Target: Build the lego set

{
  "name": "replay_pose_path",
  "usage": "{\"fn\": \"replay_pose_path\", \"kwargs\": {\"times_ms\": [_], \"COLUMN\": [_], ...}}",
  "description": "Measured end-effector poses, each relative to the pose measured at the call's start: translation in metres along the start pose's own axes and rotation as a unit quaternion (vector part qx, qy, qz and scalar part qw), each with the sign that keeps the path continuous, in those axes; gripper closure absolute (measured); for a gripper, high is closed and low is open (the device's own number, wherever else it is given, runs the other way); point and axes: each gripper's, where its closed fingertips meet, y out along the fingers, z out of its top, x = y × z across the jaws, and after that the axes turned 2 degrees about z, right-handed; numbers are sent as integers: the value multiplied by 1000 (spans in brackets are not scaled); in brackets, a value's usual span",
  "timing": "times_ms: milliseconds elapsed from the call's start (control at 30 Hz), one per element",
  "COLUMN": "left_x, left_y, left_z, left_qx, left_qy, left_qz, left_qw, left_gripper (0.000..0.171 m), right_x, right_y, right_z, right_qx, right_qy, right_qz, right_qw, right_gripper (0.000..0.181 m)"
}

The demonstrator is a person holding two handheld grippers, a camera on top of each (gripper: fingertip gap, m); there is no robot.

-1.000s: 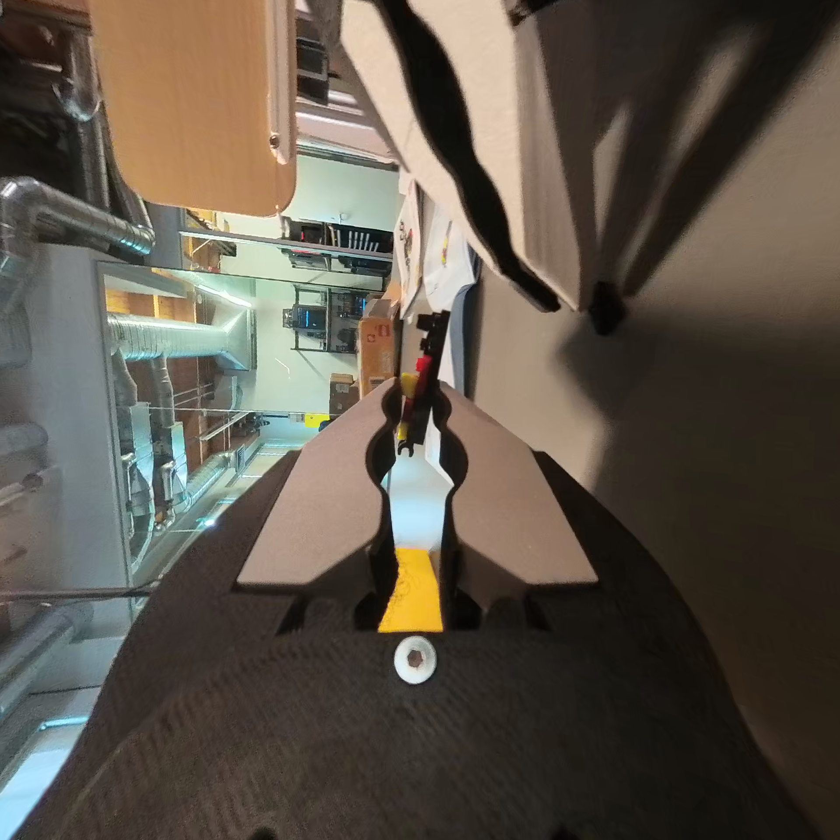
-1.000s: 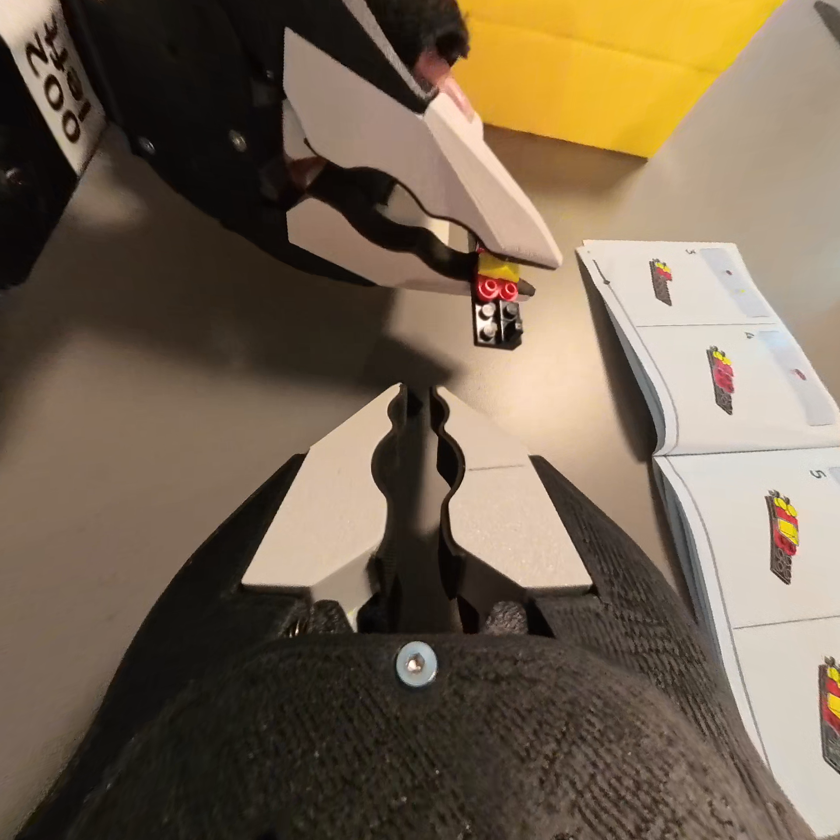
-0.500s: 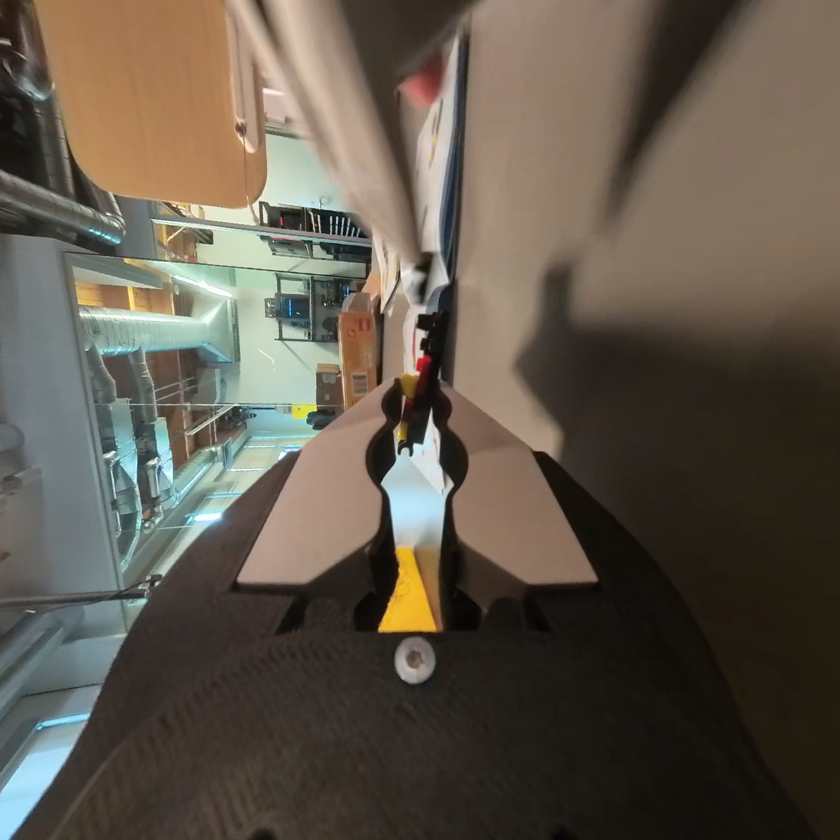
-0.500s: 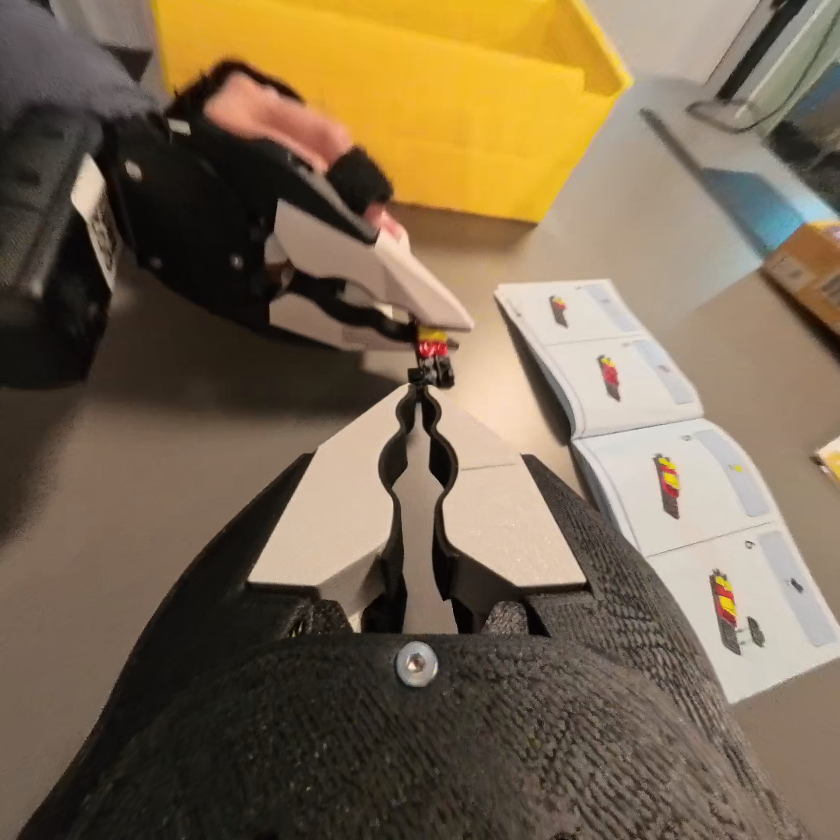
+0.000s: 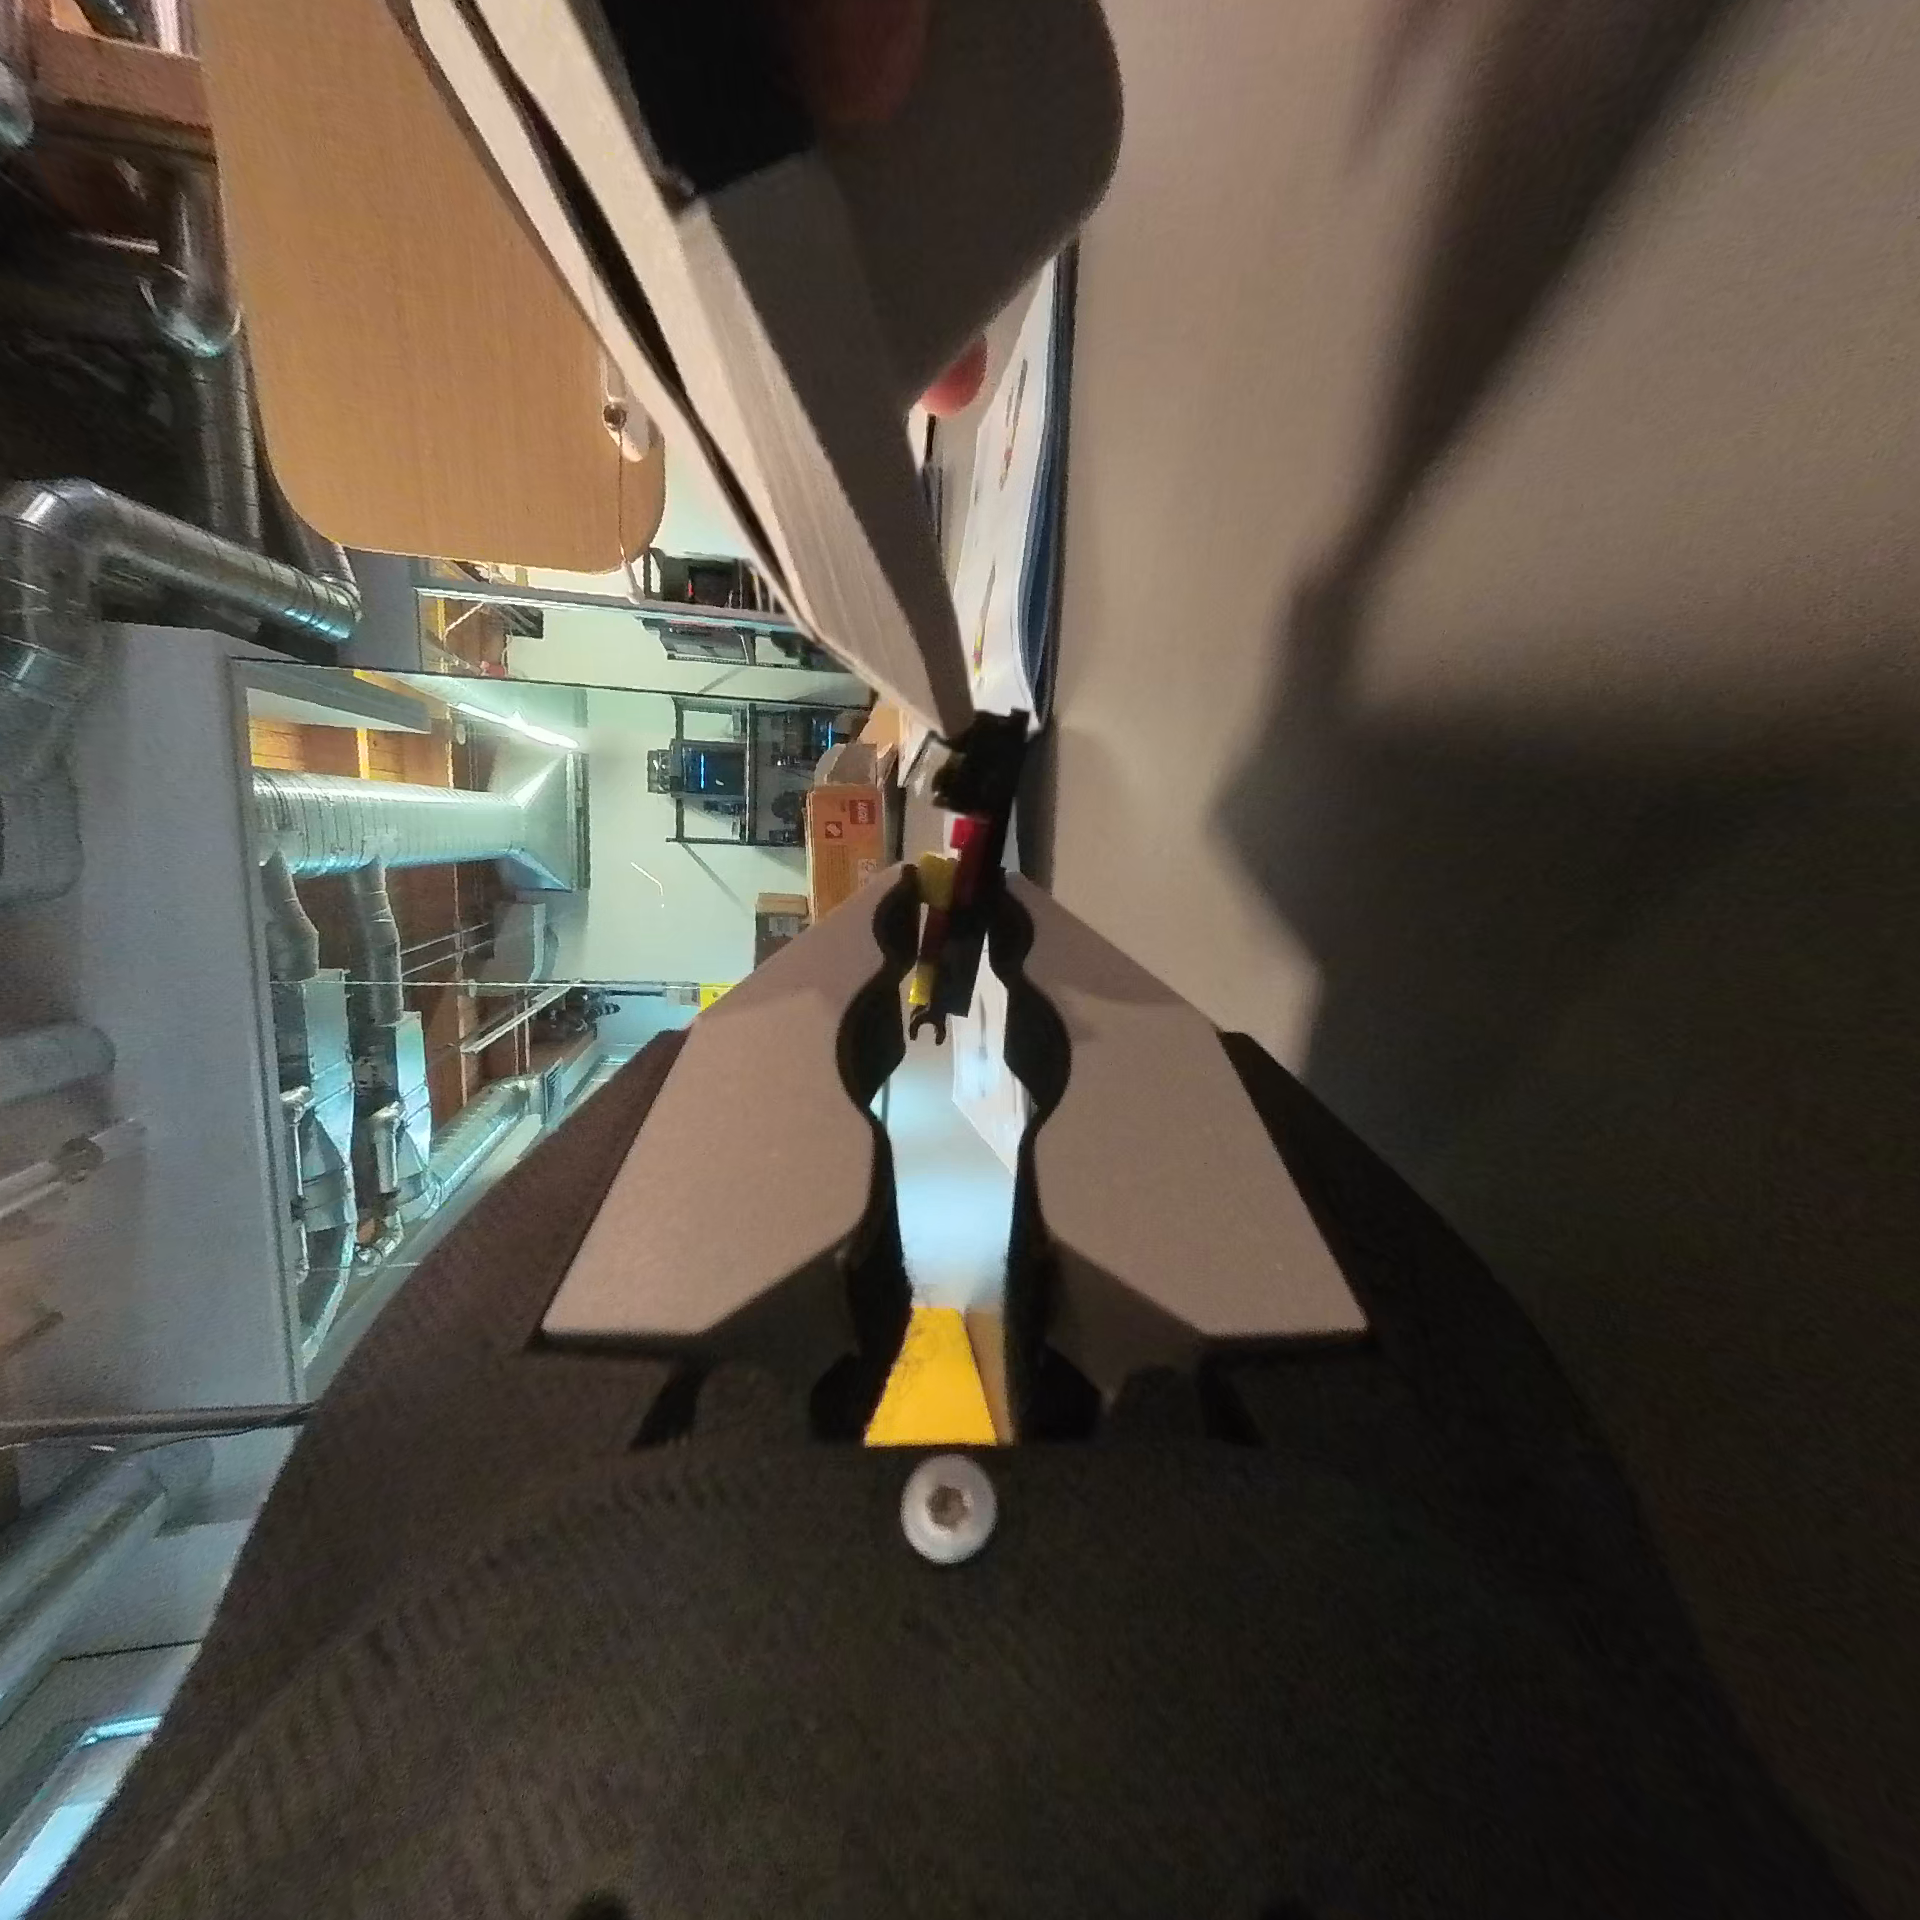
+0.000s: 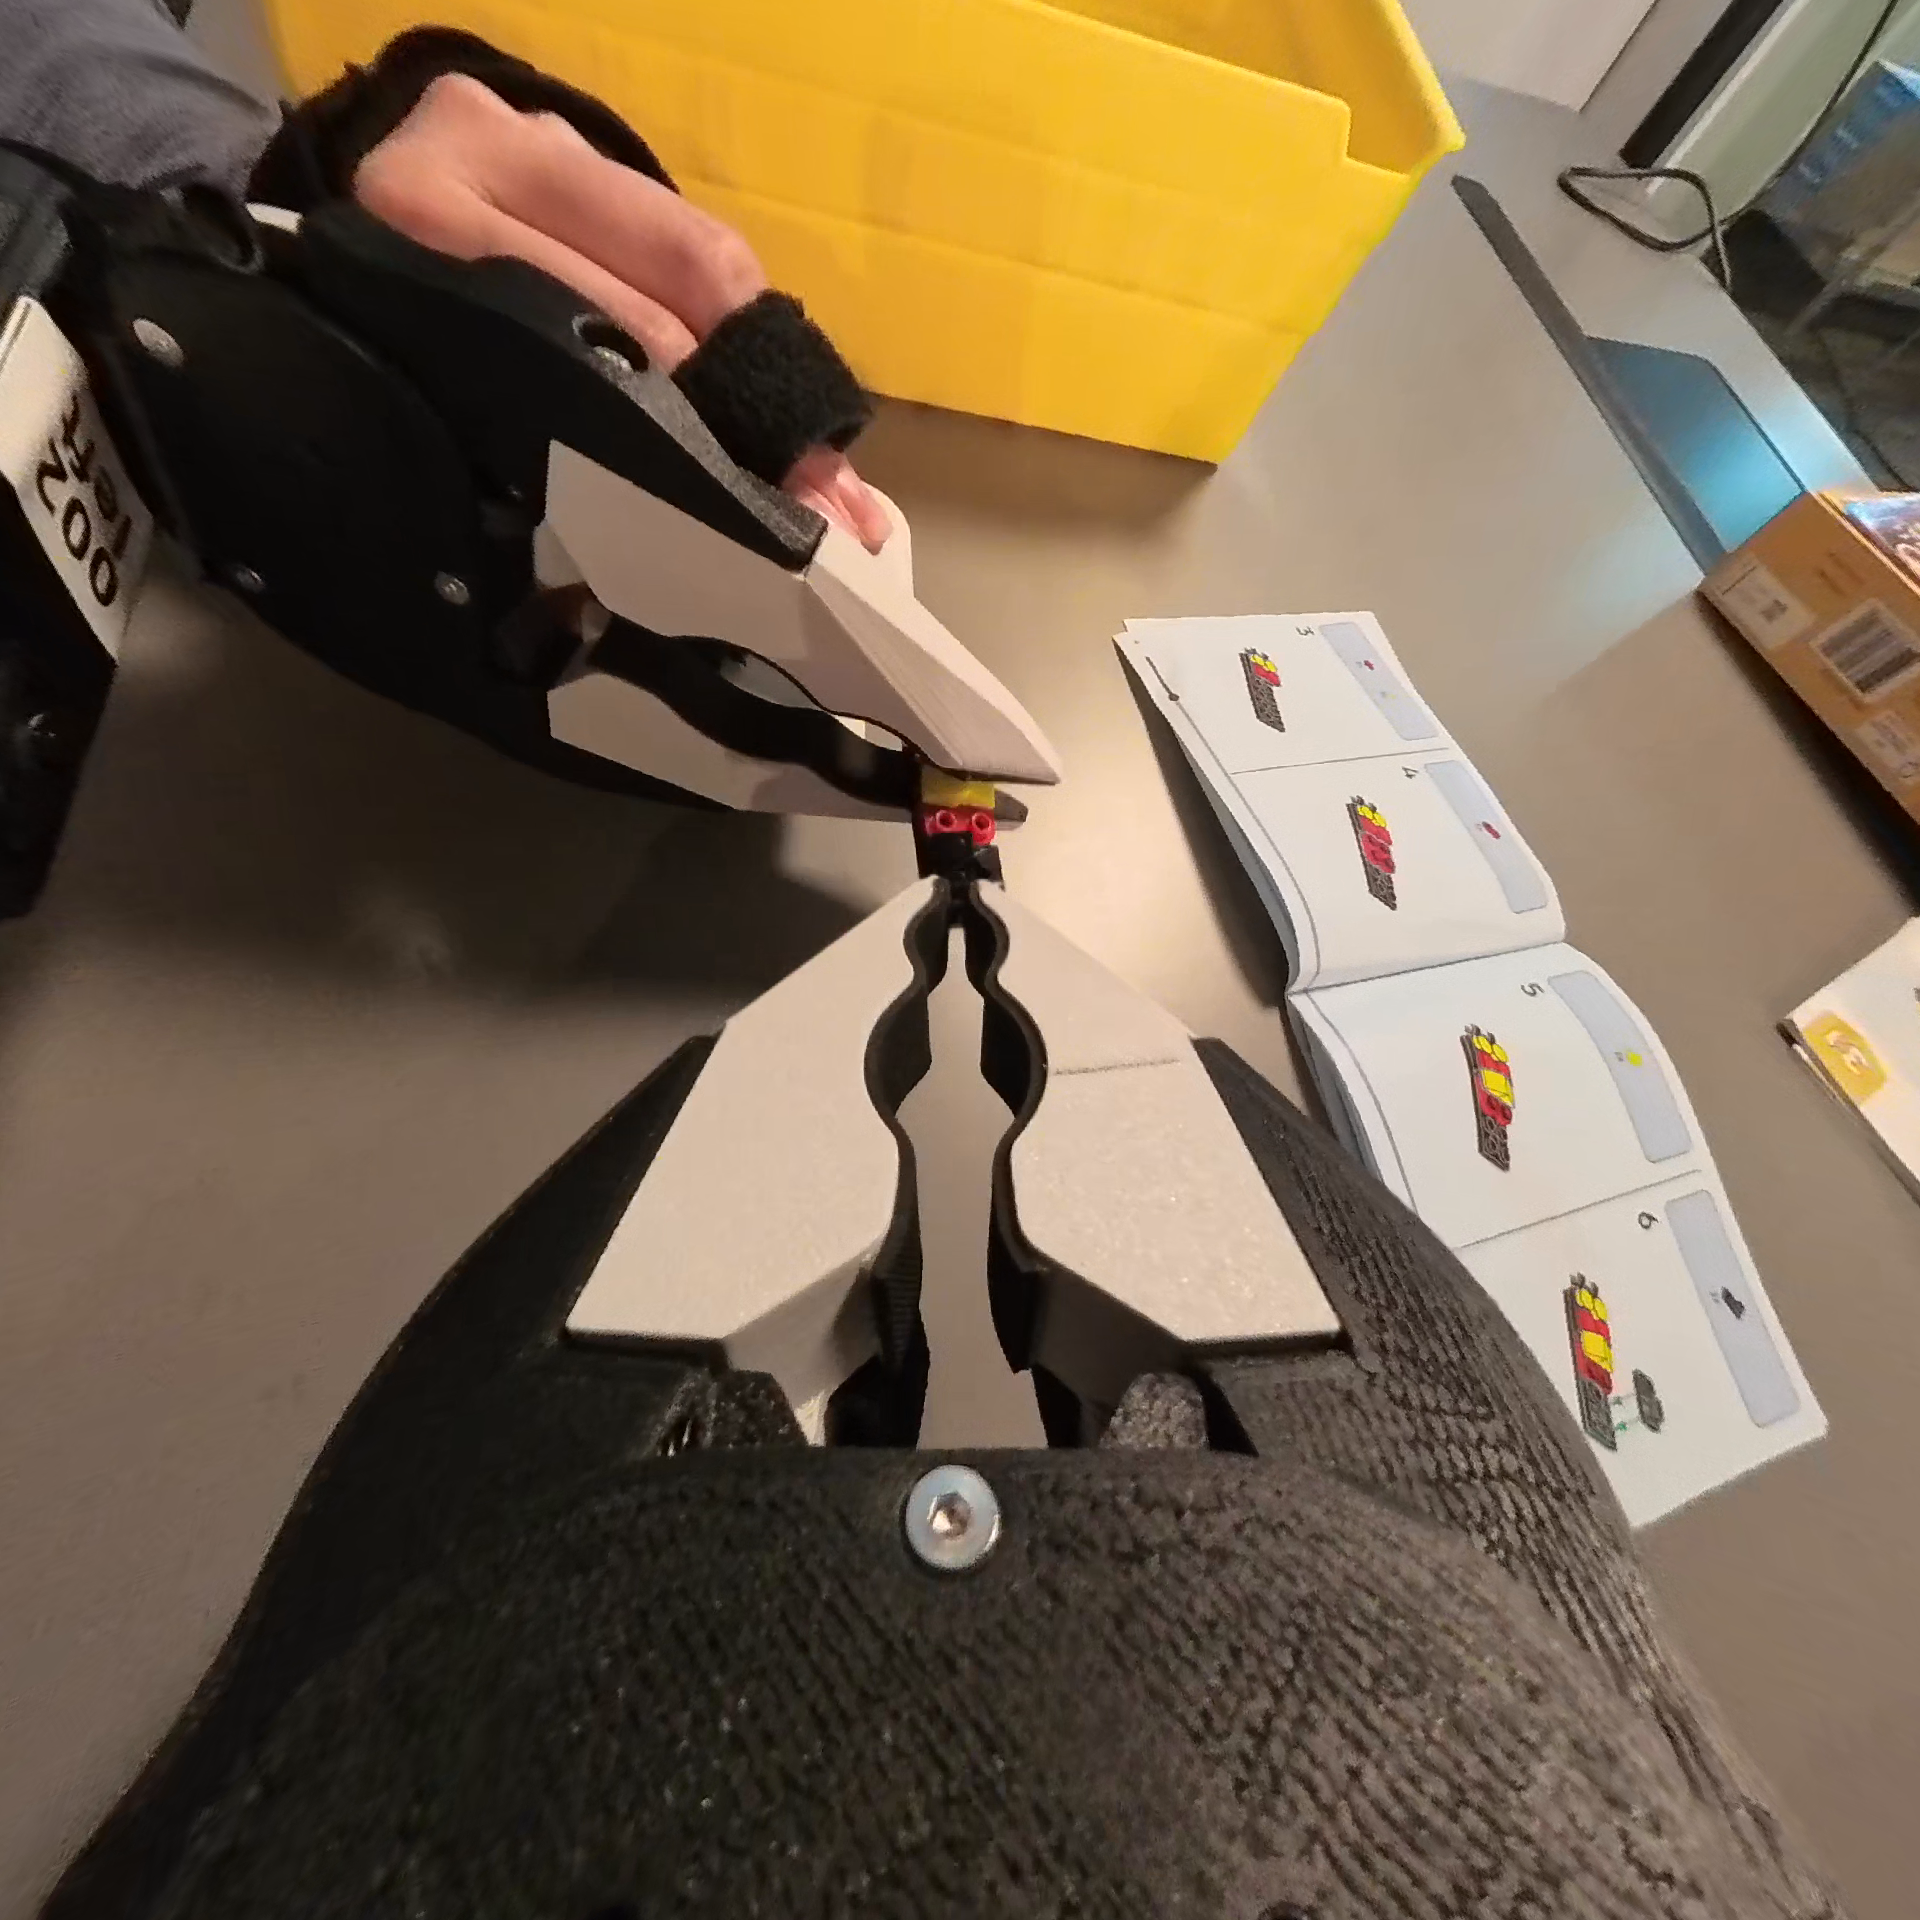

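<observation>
My left gripper (image 5: 951, 883) is shut on a small lego assembly (image 5: 961, 935): a black plate with red and yellow bricks on it, held above the grey table. In the right wrist view the left gripper (image 6: 977, 790) comes in from the left with the assembly (image 6: 961, 821) sticking out of its tips. My right gripper (image 6: 961, 902) is shut on a small black piece (image 6: 966, 862), which touches the assembly's black end. In the left wrist view the right gripper (image 5: 961, 717) comes from above with the black piece (image 5: 982, 764) at its tip.
An open instruction booklet (image 6: 1455, 987) lies on the table to the right. A yellow bin (image 6: 1039, 208) stands behind the grippers. A cardboard box (image 6: 1829, 613) sits at the far right edge. A hand (image 6: 582, 208) holds the left gripper.
My right gripper has moved up to the assembly, and its black piece now meets the assembly's black end. The left gripper has kept its hold and barely moved.
</observation>
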Motion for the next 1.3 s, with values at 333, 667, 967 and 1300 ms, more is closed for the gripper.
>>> {"fn": "replay_pose_path", "kwargs": {"times_ms": [333, 667, 967, 1300], "left_x": [3, 6, 13, 14], "left_y": [1, 1, 6, 5], "left_z": [1, -1, -17, -14], "left_qx": [5, 0, -34, -22], "left_qy": [-6, -23, -29, -34], "left_qz": [-8, -22, -46, -51], "left_qw": [1000, 1000, 998, 998], "left_gripper": [160, 160, 160, 160], "right_x": [1, 3, 5, -46], "right_y": [0, -1, -3, -32], "right_z": [-1, 0, -18, -39], "right_qx": [-9, -9, -23, 4], "right_qy": [-21, -51, -74, 94], "right_qz": [-19, -48, -72, 98], "right_qw": [1000, 998, 994, 991], "right_gripper": [177, 163, 158, 162]}}
